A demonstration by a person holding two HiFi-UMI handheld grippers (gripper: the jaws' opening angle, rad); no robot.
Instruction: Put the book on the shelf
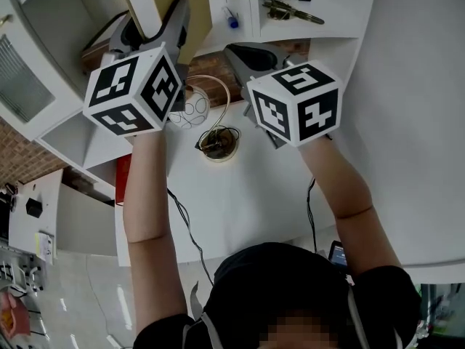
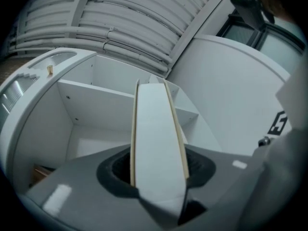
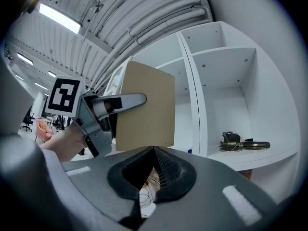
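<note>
Book (image 3: 147,105) with a plain tan cover is sitting clamped in the left tongs (image 2: 158,153), raised before the open compartments of the white shelf (image 3: 226,57). Right tongs (image 3: 154,150) are hovering alongside, tips together and empty. A dark tool (image 3: 240,142) is lying in one compartment, and a wire coil (image 1: 218,142) is lying on the counter (image 1: 254,195) below.

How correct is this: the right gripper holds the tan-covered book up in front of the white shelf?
One thing is wrong: the left gripper holds the tan-covered book, not the right gripper. The left gripper view shows its jaws clamped on the book, in front of the white shelf.
</note>
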